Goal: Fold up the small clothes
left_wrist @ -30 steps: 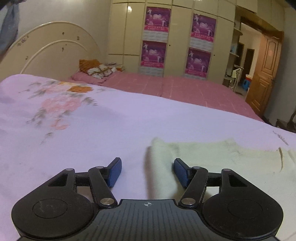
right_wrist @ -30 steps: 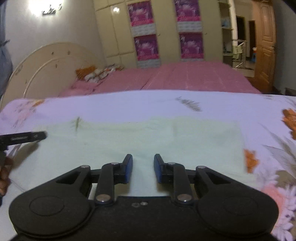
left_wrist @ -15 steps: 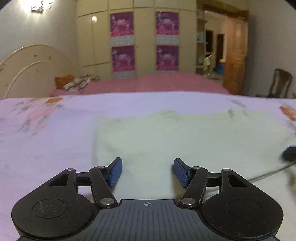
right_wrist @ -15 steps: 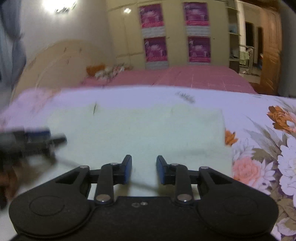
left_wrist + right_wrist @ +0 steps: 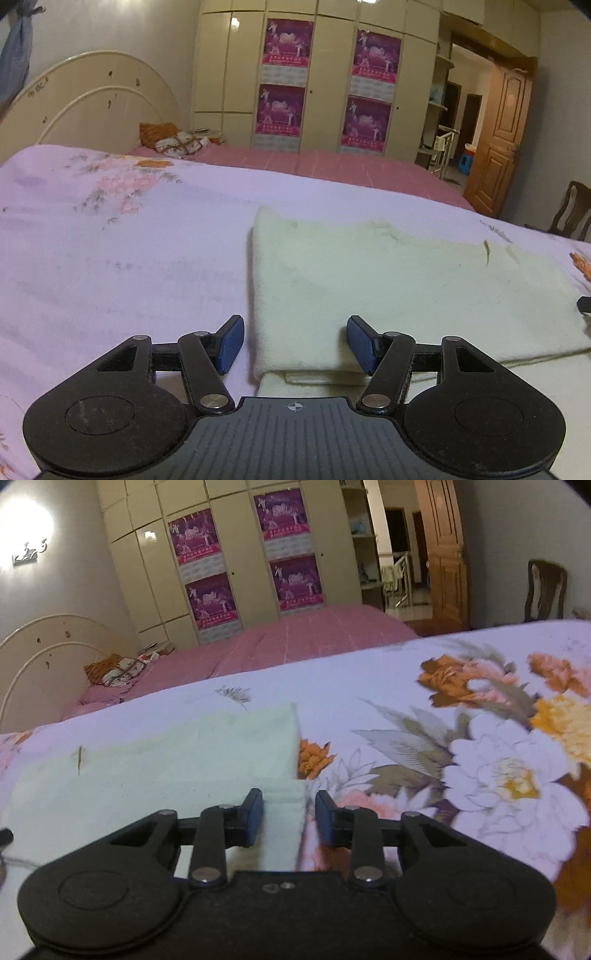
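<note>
**Both grippers poised at the near corners of a folded cream garment**

The left gripper [image 5: 294, 343] stands with its jaws wide apart over the near left corner of the cream garment [image 5: 388, 280]. The blue pads [image 5: 229, 345] press on nothing: the left pad hangs over bare sheet just left of the garment's folded edge, and the right pad is above the cloth itself. The garment lies flat on the lilac floral bedsheet [image 5: 122, 266], folded into a rough rectangle, with a second layer showing under its near edge. At the far right edge of this view, beside the garment, a small dark tip of the other tool [image 5: 584, 305] pokes in.

Seen from the right wrist, the right gripper [image 5: 289, 821] hovers over the garment's [image 5: 166, 771] near right corner. Its jaws are narrower and closing, with the corner of the cloth between them; the pads [image 5: 254, 821] do not appear to pinch it. The left pad is over the garment, and the right pad is over the sheet's big printed flowers [image 5: 498, 771], just right of the garment's edge.

Beyond the garment lies a pink bed [image 5: 295, 642] with a cream headboard [image 5: 40, 664] at its left, then a cream wardrobe [image 5: 243, 561] bearing four magenta posters [image 5: 192, 537], then a wooden door [image 5: 445, 554], and a wooden chair [image 5: 546, 590] farthest right.
</note>
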Demonstrator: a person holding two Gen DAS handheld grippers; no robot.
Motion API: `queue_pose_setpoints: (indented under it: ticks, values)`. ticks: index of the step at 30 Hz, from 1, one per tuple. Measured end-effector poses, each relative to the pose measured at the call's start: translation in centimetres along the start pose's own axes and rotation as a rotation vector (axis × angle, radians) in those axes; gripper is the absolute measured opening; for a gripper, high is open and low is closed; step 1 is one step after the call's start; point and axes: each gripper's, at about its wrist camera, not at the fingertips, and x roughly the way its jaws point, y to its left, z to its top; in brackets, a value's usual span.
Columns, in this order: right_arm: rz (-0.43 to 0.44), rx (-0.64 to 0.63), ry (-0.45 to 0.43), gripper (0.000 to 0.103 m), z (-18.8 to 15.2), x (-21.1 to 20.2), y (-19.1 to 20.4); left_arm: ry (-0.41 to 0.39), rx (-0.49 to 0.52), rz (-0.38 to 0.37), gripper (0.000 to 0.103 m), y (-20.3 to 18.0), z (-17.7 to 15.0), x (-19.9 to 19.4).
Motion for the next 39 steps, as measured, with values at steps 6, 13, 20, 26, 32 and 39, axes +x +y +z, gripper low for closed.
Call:
queue_pose_setpoints:
  ticks: [6, 13, 20, 26, 32, 39]
  values:
    - [0.009, -0.135, -0.128, 0.005, 0.8, -1.6, 1.9, 0.010, 0.028, 0.066, 0.062, -0.5, 0.1, 0.3]
    - [-0.016, -0.144, -0.033, 0.006, 1.4, 1.7, 1.0, -0.005, 0.034, 0.119, 0.062, -0.2, 0.4, -0.2]
    - [-0.022, -0.127, -0.092, 0.023, 0.9, -0.3, 0.7, -0.111, 0.104, -0.102, 0.063, -2.5, 4.5, 1.1]
    - [0.024, -0.148, -0.051, 0.022, 0.7, 0.7, 2.6, 0.020, 0.115, 0.003, 0.062, -1.2, 4.9, 8.1]
    - [-0.062, -0.049, -0.013, 0.031, 0.1, 0.3, 0.1, -0.022, 0.132, 0.079, 0.062, -0.5, 4.6, 5.9]
    - [0.044, -0.231, -0.038, 0.024, -1.0, -0.7, 4.9, -0.027, 0.249, 0.038, 0.062, -4.3, 1.9, 4.1]
